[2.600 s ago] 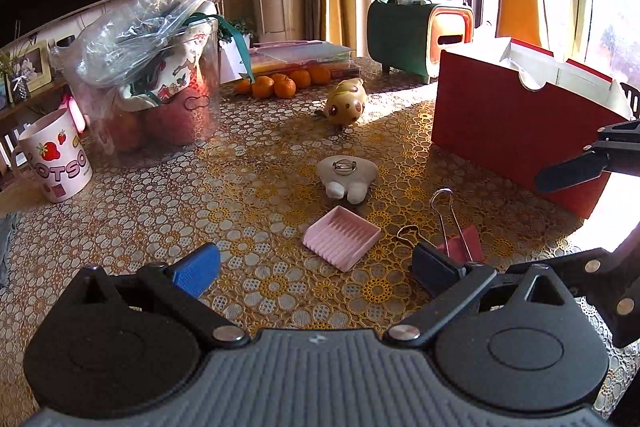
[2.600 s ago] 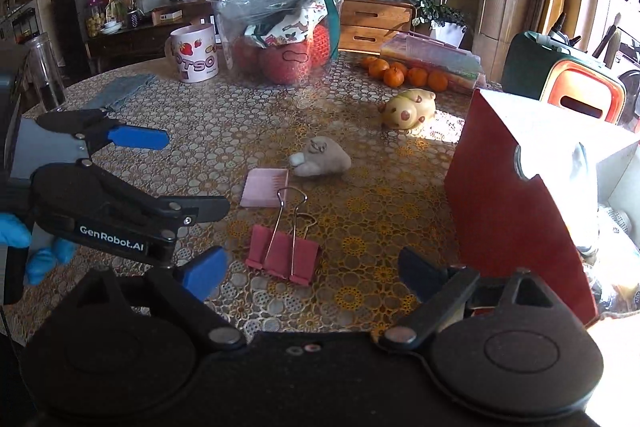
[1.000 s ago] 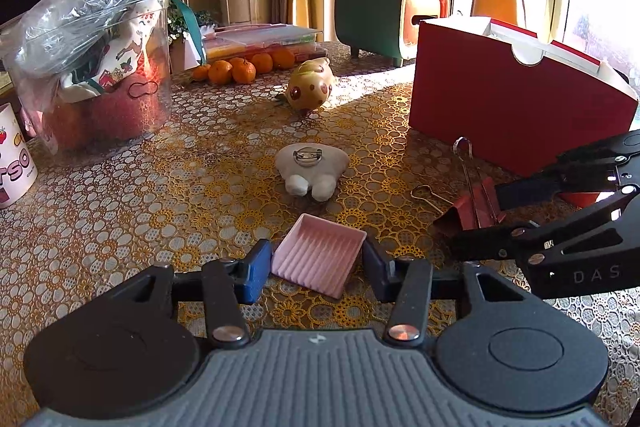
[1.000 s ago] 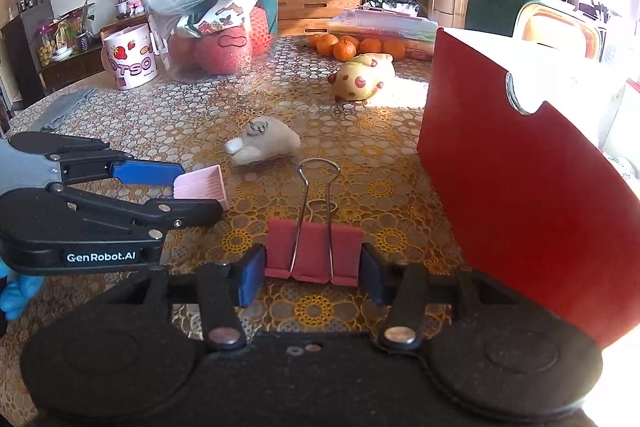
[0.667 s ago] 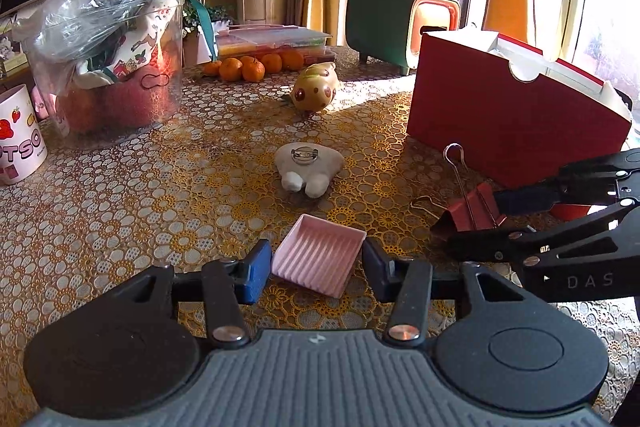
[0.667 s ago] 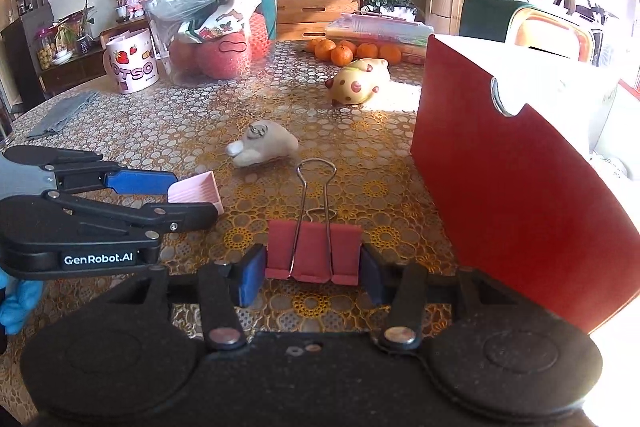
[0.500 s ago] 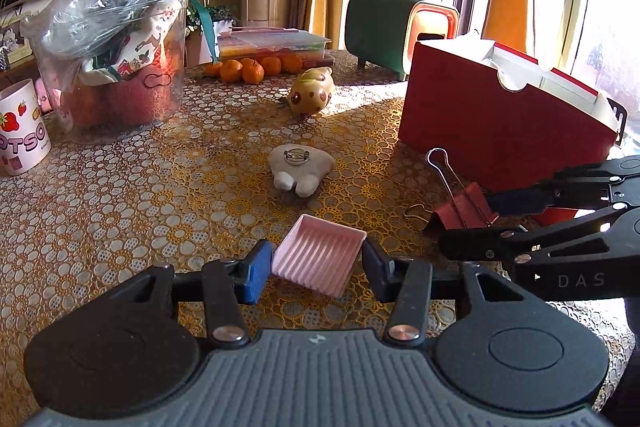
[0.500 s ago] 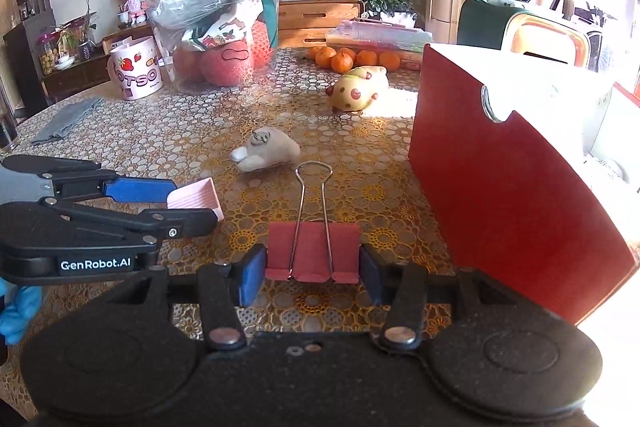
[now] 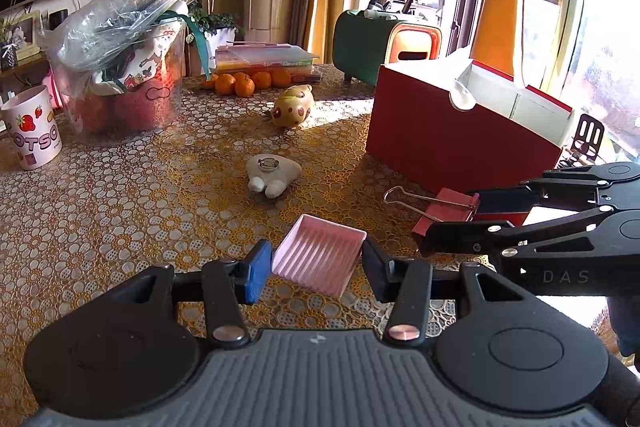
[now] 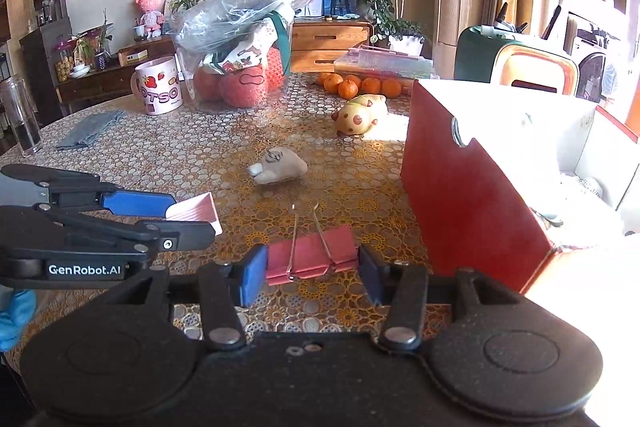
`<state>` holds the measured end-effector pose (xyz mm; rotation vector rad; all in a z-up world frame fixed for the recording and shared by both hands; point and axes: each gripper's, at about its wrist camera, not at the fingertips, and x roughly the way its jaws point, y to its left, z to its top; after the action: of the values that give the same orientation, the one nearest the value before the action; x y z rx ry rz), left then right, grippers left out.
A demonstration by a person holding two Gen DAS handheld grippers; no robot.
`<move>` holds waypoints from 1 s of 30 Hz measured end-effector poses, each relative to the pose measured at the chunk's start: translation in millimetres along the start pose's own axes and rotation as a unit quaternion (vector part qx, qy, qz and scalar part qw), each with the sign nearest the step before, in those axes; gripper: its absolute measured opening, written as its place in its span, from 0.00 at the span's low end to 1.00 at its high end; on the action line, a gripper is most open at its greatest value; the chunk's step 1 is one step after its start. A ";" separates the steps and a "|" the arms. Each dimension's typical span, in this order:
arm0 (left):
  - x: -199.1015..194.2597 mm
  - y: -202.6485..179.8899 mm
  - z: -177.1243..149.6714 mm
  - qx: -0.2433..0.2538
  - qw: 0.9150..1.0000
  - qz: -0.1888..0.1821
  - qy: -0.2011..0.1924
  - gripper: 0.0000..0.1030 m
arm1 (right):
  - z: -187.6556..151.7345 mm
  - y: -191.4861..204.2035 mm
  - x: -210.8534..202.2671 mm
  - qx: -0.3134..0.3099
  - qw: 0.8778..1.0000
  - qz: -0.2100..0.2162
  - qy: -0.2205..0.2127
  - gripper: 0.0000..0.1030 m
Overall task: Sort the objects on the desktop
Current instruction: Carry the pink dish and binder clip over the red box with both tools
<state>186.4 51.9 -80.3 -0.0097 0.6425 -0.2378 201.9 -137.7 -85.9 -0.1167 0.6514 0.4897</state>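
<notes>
Holding two things above the table, we pinch a ribbed pink plastic tray (image 9: 320, 259) in our left gripper (image 9: 316, 269) and a red metal binder clip (image 10: 310, 259) in our right gripper (image 10: 312, 267). Neither is yet in the red cardboard box (image 10: 472, 195) at two o'clock, and the beige plush toy (image 9: 273, 173) at twelve o'clock is left.

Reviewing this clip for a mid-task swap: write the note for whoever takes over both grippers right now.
Left gripper: shut on the pink ridged tray, held above the table.
Right gripper: shut on the red binder clip, also off the table.
Red box stands open to the right, its inside mostly washed out by glare.
Done: both items picked up.
Left: probably drop both into the box, then fetch the beige plush badge and the spotted yellow toy.
</notes>
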 end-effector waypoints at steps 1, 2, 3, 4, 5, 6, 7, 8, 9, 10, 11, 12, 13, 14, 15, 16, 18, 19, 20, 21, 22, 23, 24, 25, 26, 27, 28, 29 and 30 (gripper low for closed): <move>-3.5 -2.8 0.4 -0.002 1.000 -0.001 -0.001 0.47 | -0.4 -0.6 -3.3 0.001 1.000 0.001 -0.002 0.47; -6.1 -5.2 0.9 -0.003 1.000 -0.003 -0.002 0.47 | -0.8 -1.2 -7.5 0.003 1.000 0.003 -0.003 0.47; -9.0 -8.0 1.6 -0.004 1.000 -0.003 -0.003 0.47 | -1.2 -1.6 -11.2 0.004 1.000 0.006 -0.004 0.47; -12.4 -11.4 2.4 -0.004 1.000 -0.004 -0.004 0.47 | -1.7 -1.9 -14.5 0.005 1.000 0.007 -0.005 0.47; -15.7 -14.7 2.8 -0.003 1.000 -0.005 -0.005 0.47 | -2.3 -2.3 -18.7 0.006 1.000 0.009 -0.007 0.47; -18.2 -17.4 3.5 -0.003 1.000 -0.005 -0.005 0.47 | -2.7 -2.6 -24.0 0.006 1.000 0.012 -0.010 0.47; -22.3 -21.1 4.2 -0.004 1.000 -0.006 -0.006 0.47 | -2.7 -2.8 -28.4 0.005 1.000 0.013 -0.013 0.47; -25.9 -24.5 4.9 -0.003 1.000 -0.008 -0.007 0.47 | -2.7 -3.2 -32.7 0.005 1.000 0.015 -0.015 0.47; -29.5 -27.9 5.8 -0.003 1.000 -0.009 -0.009 0.47 | -2.9 -4.0 -39.4 0.004 1.000 0.017 -0.020 0.47; -33.1 -31.4 6.7 -0.002 1.000 -0.009 -0.010 0.47 | -2.6 -4.9 -44.4 0.004 1.000 0.019 -0.023 0.47; -36.5 -34.9 7.8 -0.001 1.000 -0.010 -0.012 0.47 | -2.2 -6.3 -51.0 0.004 0.999 0.020 -0.027 0.47; -39.7 -38.5 9.1 -0.001 1.000 -0.012 -0.013 0.47 | -1.9 -7.4 -56.7 0.004 0.999 0.022 -0.030 0.47; -42.7 -41.9 10.2 -0.001 1.000 -0.013 -0.015 0.47 | -1.7 -8.6 -63.1 0.004 0.999 0.023 -0.034 0.47; -46.0 -46.1 11.5 0.001 1.000 -0.014 -0.017 0.47 | -1.5 -9.8 -68.4 0.003 0.999 0.024 -0.037 0.47; -48.9 -50.4 13.0 0.003 1.000 -0.014 -0.019 0.47 | -1.4 -12.2 -75.1 0.004 0.999 0.024 -0.041 0.47; -51.6 -54.4 14.4 0.005 1.000 -0.015 -0.022 0.47 | -1.0 -14.2 -80.9 0.004 0.999 0.025 -0.045 0.47; -56.5 -62.3 17.5 0.006 0.999 -0.016 -0.028 0.47 | -0.7 -18.6 -93.0 0.003 0.998 0.023 -0.053 0.47; -59.8 -68.0 18.7 0.007 0.999 -0.013 -0.034 0.47 | -0.8 -20.9 -98.2 0.003 0.998 0.021 -0.056 0.47; -62.1 -72.3 19.9 0.008 0.999 -0.013 -0.037 0.47 | -1.0 -23.5 -103.0 0.005 0.998 0.019 -0.059 0.47; -63.8 -76.5 21.4 0.008 0.999 -0.013 -0.040 0.47 | -1.0 -27.1 -108.5 0.008 0.998 0.018 -0.063 0.47; -65.3 -80.9 22.9 0.009 0.999 -0.013 -0.042 0.47 | -1.5 -30.5 -113.0 0.010 0.998 0.015 -0.066 0.47; -66.5 -85.8 24.4 0.011 0.999 -0.015 -0.044 0.47 | -1.8 -33.6 -116.8 0.014 0.997 0.013 -0.069 0.47; -67.4 -89.7 25.7 0.013 0.999 -0.015 -0.046 0.47 | -2.3 -37.9 -121.5 0.018 0.997 0.011 -0.072 0.47; -68.4 -95.1 28.1 0.016 0.999 -0.018 -0.047 0.47 | -2.8 -42.1 -125.3 0.021 0.997 0.009 -0.075 0.47; -69.1 -99.7 30.4 0.018 0.998 -0.021 -0.049 0.47 | -3.0 -45.1 -128.1 0.023 0.997 0.007 -0.077 0.47; -69.6 -104.5 32.9 0.019 0.998 -0.023 -0.051 0.47 | -3.4 -49.8 -132.5 0.026 0.996 0.004 -0.081 0.47; -69.7 -108.8 35.6 0.021 0.998 -0.025 -0.053 0.47 | -3.4 -54.0 -135.7 0.029 0.996 0.002 -0.083 0.47; -69.5 -113.5 38.3 0.023 0.998 -0.028 -0.054 0.47 | -3.0 -58.7 -139.2 0.032 0.996 0.000 -0.086 0.47; -69.5 -117.2 40.4 0.024 0.998 -0.029 -0.056 0.47 | -2.4 -62.8 -142.6 0.034 0.995 -0.001 -0.089 0.47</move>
<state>131.2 -49.2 2.9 0.0053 0.5251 -0.3071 132.4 -250.7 -4.1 -0.0100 0.4929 0.4691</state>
